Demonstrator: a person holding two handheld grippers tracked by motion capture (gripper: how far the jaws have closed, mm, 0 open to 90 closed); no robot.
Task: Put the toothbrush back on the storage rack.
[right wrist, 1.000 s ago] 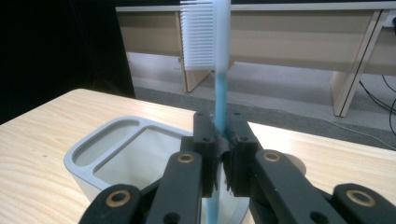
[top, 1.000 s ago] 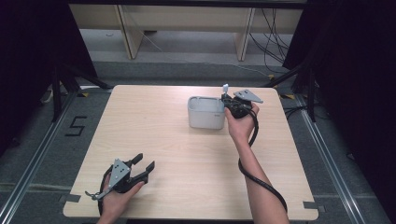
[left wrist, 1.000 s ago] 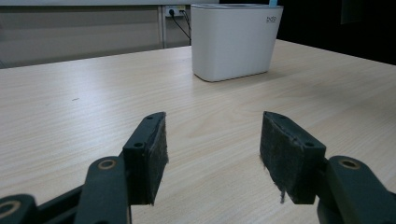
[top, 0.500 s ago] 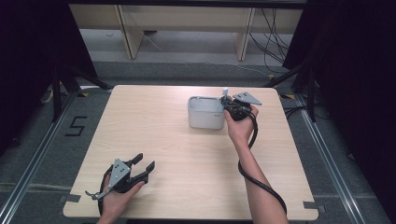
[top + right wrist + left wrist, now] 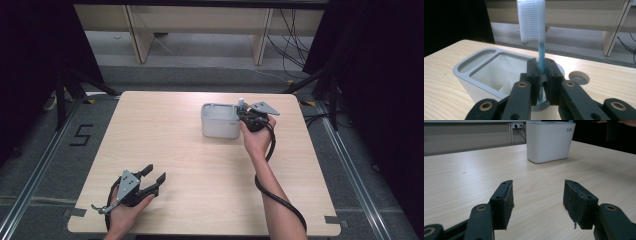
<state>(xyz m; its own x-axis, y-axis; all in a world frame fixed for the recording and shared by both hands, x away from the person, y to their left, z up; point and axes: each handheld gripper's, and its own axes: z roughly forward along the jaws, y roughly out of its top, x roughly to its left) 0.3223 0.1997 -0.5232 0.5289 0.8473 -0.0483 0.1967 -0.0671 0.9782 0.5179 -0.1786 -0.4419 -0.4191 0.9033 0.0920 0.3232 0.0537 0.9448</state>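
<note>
We see a white, smooth, round-cornered plastic holder [image 5: 220, 121] w/ grey rim, upper centre of the pale wood-grain table [image 5: 170, 145]. Right gripper [image 5: 541, 75] clamps a translucent blue toothbrush [image 5: 539, 30], bristles up, over the holder's right end. Left gripper [image 5: 537, 195] sits agape, lower left. Vs. earlier: nothing shifted.
</note>
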